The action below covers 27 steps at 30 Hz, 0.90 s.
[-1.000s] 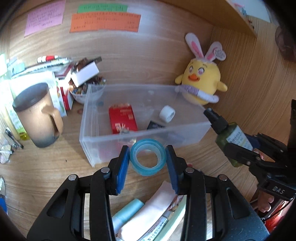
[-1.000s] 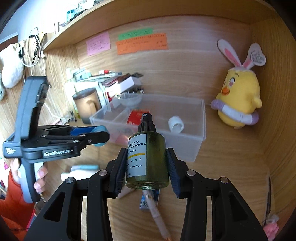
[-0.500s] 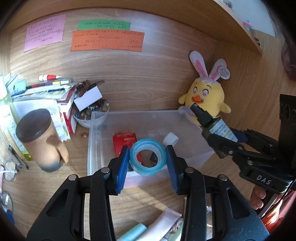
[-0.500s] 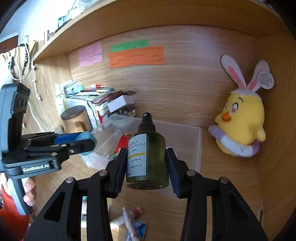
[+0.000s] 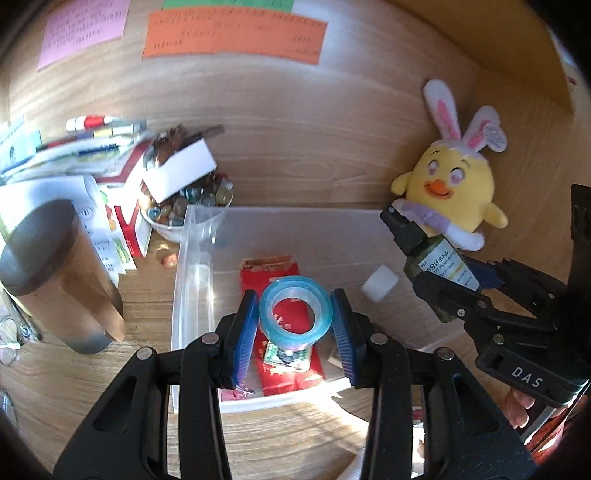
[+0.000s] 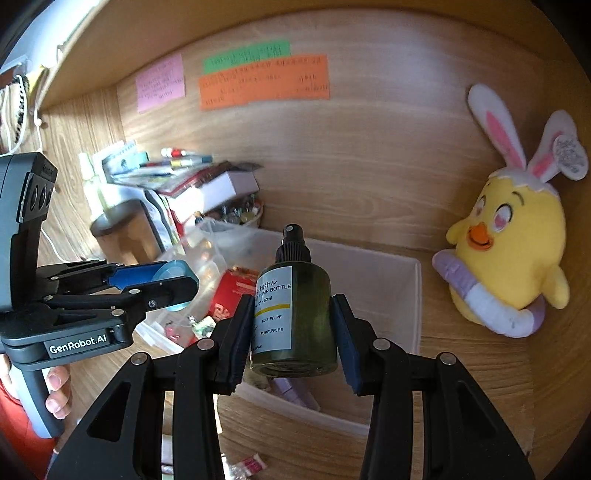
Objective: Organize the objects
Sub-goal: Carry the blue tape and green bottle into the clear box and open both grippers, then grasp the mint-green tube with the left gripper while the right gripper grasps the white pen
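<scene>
My left gripper [image 5: 294, 317] is shut on a blue roll of tape [image 5: 294, 318], held above the clear plastic box [image 5: 192, 266]. Inside the box lie a red packet [image 5: 284, 354] and a small white roll [image 5: 379, 284]. My right gripper [image 6: 293, 328] is shut on a dark green pump bottle [image 6: 295, 314] with a black spray top, upright over the box's near right part [image 6: 415, 295]. In the left wrist view that bottle [image 5: 432, 262] and the right gripper [image 5: 461, 291] hang at the box's right end. The right wrist view shows the left gripper [image 6: 173, 280] with the tape [image 6: 173, 271] at the left.
A yellow chick plush with bunny ears [image 5: 454, 184] sits against the back wall right of the box. A brown lidded mug [image 5: 55, 273], a bowl of small items [image 5: 184, 206] and stacked papers and boxes [image 5: 92, 147] crowd the left. Coloured notes [image 5: 232, 35] hang on the wall.
Both grippers have moved forward over the box with their loads; the box and plush now look closer. The tape now hangs over the red packet, the bottle over the box's right part.
</scene>
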Each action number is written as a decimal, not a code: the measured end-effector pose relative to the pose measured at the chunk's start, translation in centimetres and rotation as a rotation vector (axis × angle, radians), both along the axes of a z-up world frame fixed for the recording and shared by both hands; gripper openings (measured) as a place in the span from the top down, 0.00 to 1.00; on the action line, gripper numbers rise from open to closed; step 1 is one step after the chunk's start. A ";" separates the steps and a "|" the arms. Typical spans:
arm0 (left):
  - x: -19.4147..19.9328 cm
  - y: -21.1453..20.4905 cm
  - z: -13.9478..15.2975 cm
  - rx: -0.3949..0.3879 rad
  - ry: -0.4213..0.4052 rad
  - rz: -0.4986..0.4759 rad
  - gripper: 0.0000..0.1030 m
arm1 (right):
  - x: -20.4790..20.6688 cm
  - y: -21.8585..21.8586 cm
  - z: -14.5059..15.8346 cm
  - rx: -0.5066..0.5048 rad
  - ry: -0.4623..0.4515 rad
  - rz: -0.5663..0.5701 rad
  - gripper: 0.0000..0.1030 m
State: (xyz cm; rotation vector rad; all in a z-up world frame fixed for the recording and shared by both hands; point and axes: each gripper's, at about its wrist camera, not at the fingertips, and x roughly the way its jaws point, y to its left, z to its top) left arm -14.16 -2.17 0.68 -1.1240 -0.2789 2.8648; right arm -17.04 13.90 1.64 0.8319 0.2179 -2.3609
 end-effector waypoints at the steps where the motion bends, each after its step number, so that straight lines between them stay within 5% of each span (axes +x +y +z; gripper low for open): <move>1: -0.2 -0.1 -0.3 0.001 -0.007 0.001 0.62 | -0.3 -0.1 -0.4 0.008 -0.009 0.000 0.63; 17: -0.4 0.2 -1.2 -0.025 -0.029 -0.025 0.60 | -1.6 -1.0 -2.9 0.092 -0.057 -0.013 0.63; 22: 0.6 0.2 -0.2 -0.020 0.000 -0.020 0.46 | -1.7 -1.1 -3.0 0.102 -0.075 -0.008 0.62; 27: 2.3 0.2 1.0 -0.034 0.031 -0.014 0.31 | -1.1 -0.5 -2.3 0.088 -0.069 -0.013 0.49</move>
